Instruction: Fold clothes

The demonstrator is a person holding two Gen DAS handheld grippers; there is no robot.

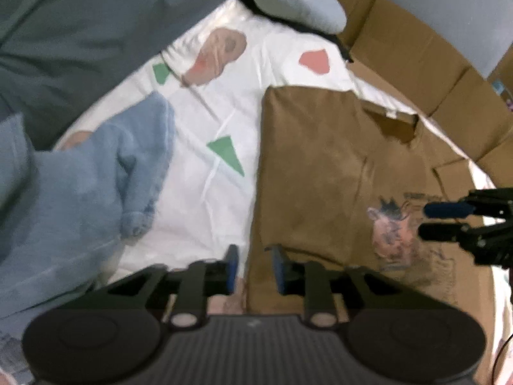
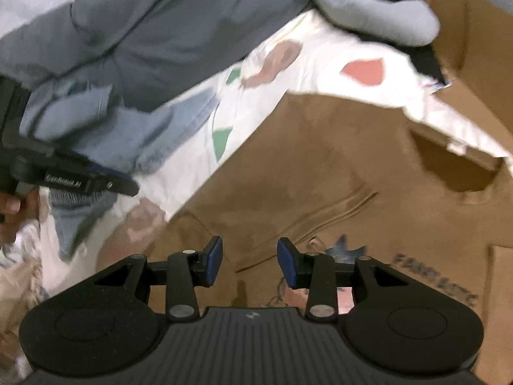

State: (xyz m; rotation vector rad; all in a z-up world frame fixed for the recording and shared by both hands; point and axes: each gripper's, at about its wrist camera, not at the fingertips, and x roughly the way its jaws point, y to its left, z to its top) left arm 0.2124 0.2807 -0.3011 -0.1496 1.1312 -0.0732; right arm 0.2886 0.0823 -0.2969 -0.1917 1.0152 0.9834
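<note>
My left tool (image 1: 255, 269) sits at the bottom centre of its own view, angled steeply downward, its blue pads parted with nothing between them. My right tool (image 2: 250, 264) likewise points down, pads apart and empty. In the left view it enters from the right edge. At the right view's left edge, my hand (image 2: 12, 208) grips the left tool's body.
</note>
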